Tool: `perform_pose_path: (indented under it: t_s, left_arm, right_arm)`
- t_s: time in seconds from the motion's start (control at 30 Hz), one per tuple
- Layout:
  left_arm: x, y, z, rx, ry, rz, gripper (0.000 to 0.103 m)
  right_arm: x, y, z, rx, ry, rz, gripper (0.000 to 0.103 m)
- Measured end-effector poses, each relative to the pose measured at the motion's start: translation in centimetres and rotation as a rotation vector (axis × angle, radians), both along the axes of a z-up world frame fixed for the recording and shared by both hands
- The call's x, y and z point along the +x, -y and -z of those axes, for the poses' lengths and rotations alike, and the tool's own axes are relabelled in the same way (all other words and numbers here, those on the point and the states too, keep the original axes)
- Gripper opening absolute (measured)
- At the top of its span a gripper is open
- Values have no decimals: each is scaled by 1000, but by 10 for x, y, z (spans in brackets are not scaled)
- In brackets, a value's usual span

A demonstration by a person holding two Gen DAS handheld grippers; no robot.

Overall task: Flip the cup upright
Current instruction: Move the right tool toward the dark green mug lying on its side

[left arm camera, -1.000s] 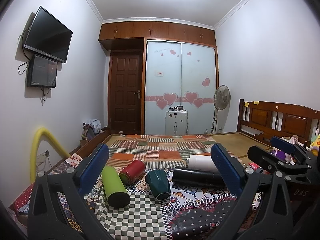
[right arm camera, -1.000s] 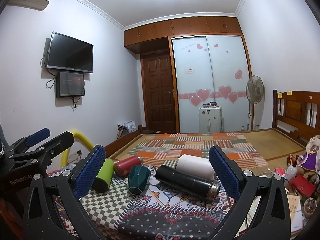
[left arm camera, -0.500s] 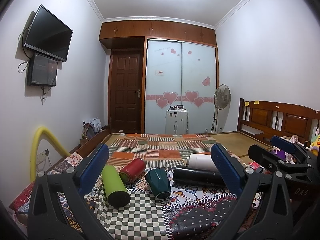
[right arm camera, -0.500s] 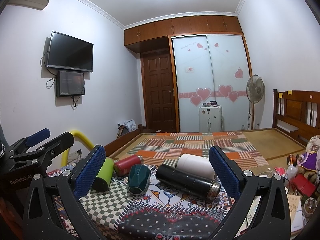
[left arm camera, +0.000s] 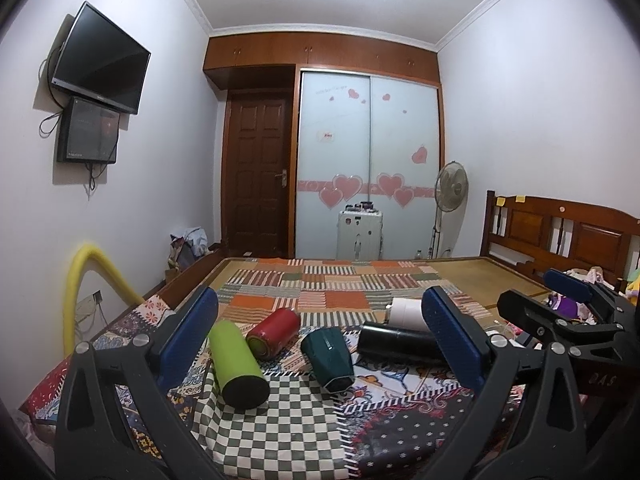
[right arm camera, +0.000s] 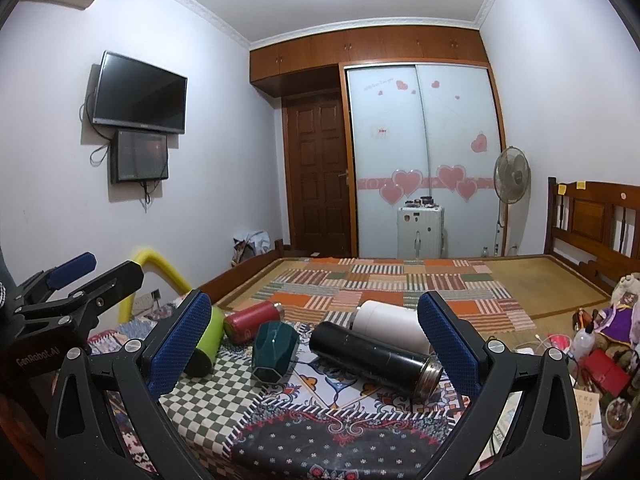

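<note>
Here, five drinking vessels lie on their sides on a patterned cloth [left arm camera: 280,432] spread over the near end of a bed [right arm camera: 552,280]. From the left wrist view, a green bottle [left arm camera: 236,360] lies nearest the left, its dark end facing the camera. Just beside it is a red bottle [left arm camera: 274,332], and the two look to be touching. The dark teal faceted cup [left arm camera: 328,356] lies tipped over in the middle, near the red bottle but apart from it. To its right a black flask [left arm camera: 396,344] lies crosswise, with a white bottle [left arm camera: 404,310] just behind it.

The left gripper [left arm camera: 324,344] hangs above the cloth with its blue pads spread wide, holding nothing. The right gripper [right arm camera: 316,344] is likewise spread wide and empty, framing the cup [right arm camera: 274,350] and the flask [right arm camera: 372,356]; the flask's metal end points toward the right pad.

A television [right arm camera: 138,94] hangs on the wall, and a standing fan [right arm camera: 512,176] stands by the wardrobe.
</note>
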State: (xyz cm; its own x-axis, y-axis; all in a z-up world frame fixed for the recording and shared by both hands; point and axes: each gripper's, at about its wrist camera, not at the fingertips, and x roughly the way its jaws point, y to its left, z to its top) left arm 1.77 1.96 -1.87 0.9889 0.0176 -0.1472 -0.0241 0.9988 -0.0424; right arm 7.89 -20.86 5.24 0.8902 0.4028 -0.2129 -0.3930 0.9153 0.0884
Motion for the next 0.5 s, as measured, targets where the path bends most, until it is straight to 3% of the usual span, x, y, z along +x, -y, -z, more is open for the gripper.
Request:
perform_pose_path:
  t_s: [0.5]
  left_arm:
    - [62, -61, 57, -57, -194, -52, 103]
  right_arm:
    - [92, -68, 43, -236, -202, -125, 103]
